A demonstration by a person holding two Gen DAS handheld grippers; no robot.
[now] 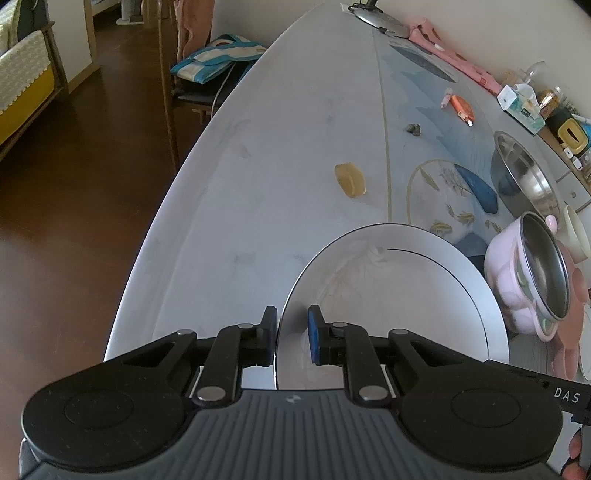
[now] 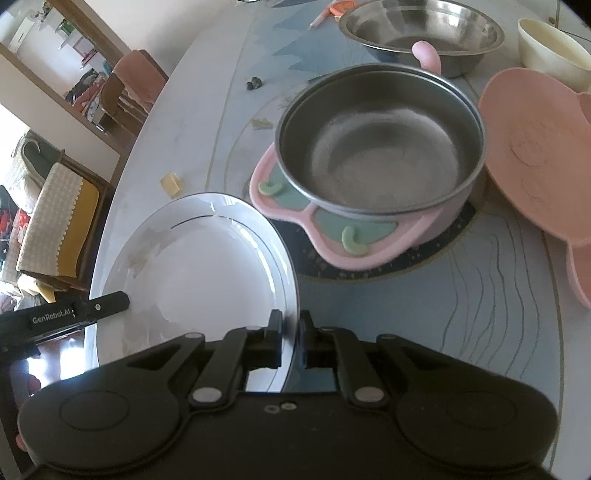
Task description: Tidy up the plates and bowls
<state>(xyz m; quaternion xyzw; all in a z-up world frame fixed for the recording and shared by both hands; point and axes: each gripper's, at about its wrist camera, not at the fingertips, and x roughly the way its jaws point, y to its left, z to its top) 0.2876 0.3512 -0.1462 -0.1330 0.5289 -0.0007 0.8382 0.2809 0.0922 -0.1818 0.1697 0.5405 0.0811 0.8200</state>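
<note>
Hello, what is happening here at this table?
A person is tidying dishes with two handheld grippers. Both hold the same white plate by opposite edges: the right gripper is shut on its rim, and the left gripper straddles the other rim, though its pads look slightly apart. A steel bowl in a pink holder and a pink plate wait beside it.

Setting reads as a home dining area: long pale table [image 1: 280, 155] with a painted blue-and-gold pattern, brown floor [image 1: 92, 155], wooden chair [image 1: 192, 85] pulled up beside it with folded cloth on the seat. Household clutter along the wall edge, e.g. tissue box [image 1: 521, 107], jars, a pink cloth [image 1: 454, 55], plus a sofa with a yellow cushion and patterned cover [image 1: 22, 85] in the next room. Dishes on the table are domestic: steel bowls [image 2: 421, 26], a cream bowl [image 2: 550, 51], a pink child's plate [image 2: 535, 147].
</note>
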